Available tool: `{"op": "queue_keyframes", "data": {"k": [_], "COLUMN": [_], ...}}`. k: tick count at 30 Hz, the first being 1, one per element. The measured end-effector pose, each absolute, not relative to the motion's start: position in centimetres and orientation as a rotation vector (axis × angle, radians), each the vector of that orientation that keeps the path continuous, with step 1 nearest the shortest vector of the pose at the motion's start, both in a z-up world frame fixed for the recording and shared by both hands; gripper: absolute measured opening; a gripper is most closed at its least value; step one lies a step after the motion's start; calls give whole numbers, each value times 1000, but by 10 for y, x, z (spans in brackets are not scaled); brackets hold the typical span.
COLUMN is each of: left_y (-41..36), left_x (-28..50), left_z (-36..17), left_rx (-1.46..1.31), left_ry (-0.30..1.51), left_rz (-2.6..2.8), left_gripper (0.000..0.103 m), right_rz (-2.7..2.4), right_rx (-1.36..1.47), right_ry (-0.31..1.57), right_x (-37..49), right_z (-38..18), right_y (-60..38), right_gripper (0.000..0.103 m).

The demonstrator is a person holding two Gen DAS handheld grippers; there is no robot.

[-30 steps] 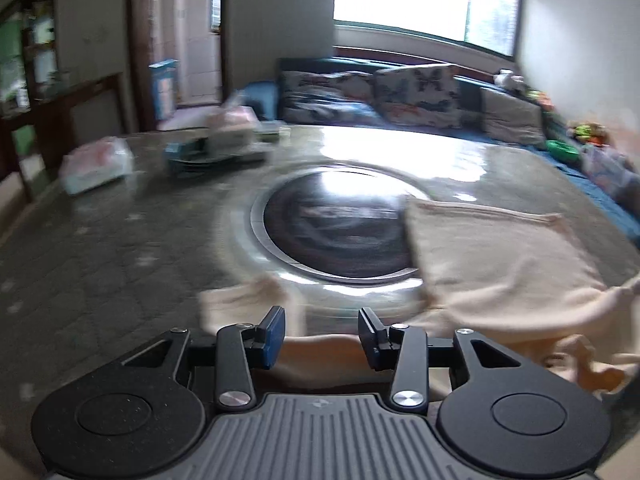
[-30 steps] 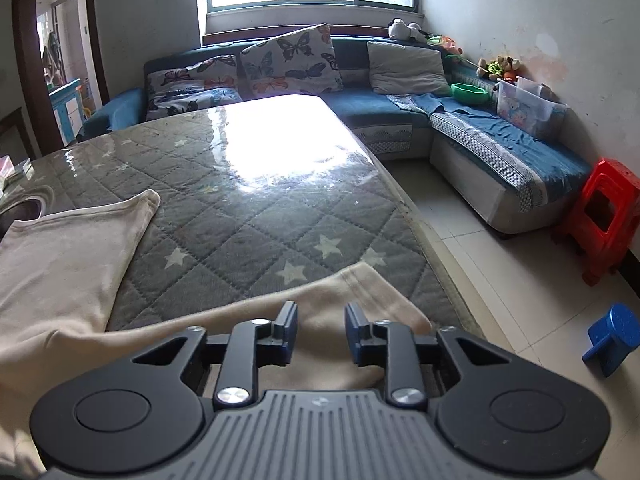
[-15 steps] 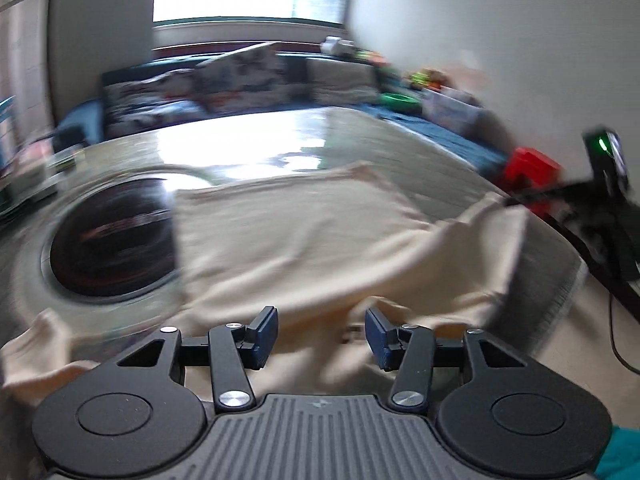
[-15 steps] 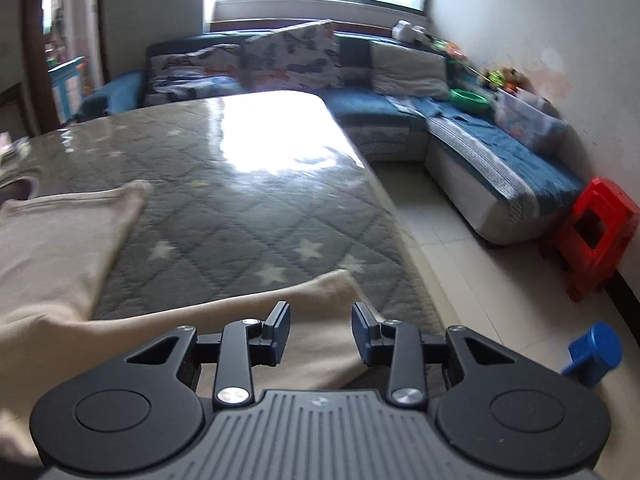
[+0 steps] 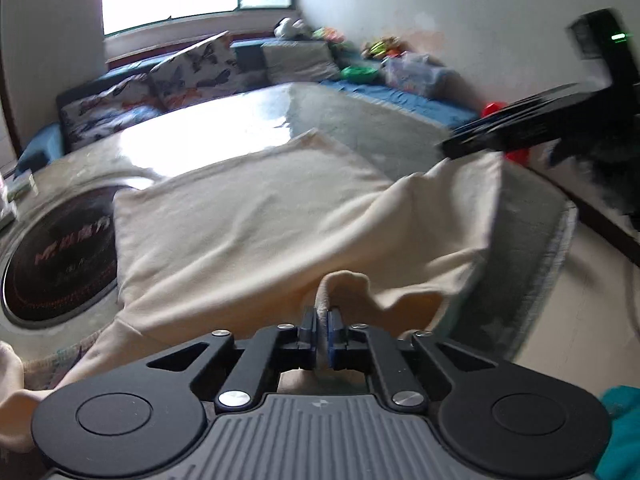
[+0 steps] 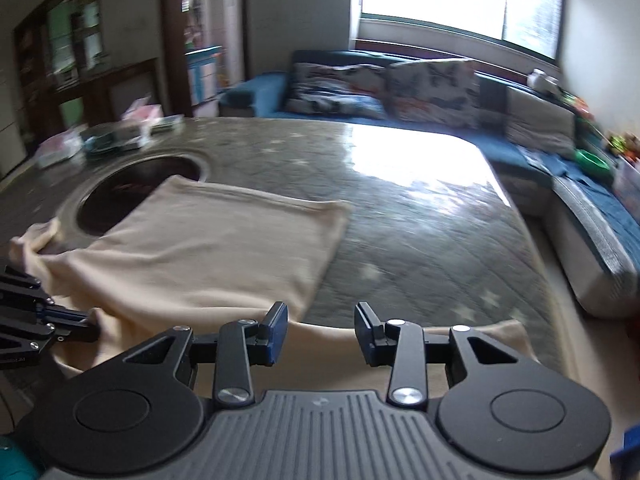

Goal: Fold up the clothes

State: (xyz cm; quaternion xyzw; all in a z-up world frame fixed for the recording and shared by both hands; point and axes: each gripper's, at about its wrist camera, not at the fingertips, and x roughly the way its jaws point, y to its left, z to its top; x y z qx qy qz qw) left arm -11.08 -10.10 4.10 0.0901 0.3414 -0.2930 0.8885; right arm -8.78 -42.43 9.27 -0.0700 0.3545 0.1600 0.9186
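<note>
Cloth pinched in my left fingers (image 5: 322, 330) runs lengthwise toward upper left; right fingers (image 6: 321, 330) gape over the beige garment's (image 6: 208, 240) lower-frame edge.

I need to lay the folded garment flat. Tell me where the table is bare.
Free: the quilted table cover between the beige garment and the sofa. Crowded: far left corner, with packets beside the round dark inset, which the garment partly overlaps.

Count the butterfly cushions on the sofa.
2. One cushion lies at the left of the sofa behind the table; the other cushion leans upright beside it, to its right. More could be hidden beyond the frame.
</note>
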Motion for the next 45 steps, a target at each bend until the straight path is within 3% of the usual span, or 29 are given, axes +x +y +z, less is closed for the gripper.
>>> {"op": "queue_keyframes", "data": {"k": [15,24,30,37,45], "left_y": [-86,-78,-83,-72,-58], "left_x": [-130,-97,-71,-59,-52], "left_z": [42,42,21,16,19], "left_rx": [282,175,124,81,45], "left_ry": [708,715,780,798,811], "left_rz": [-774,-675,-591,-520,-491], "left_gripper": [9,10,10,10,12], "right_rz": [653,719,654,498,499], "right_rx": [-311,-374,-344,-307,-320], "right_ry": [849,922,860,877,906], "right_x": [-114,-144,-123,-76,-86], "right_z": [57,54,71,49,51], "right_y": [-342,-346,-352,-362,-378], "right_gripper": [37,36,36,36,36]}}
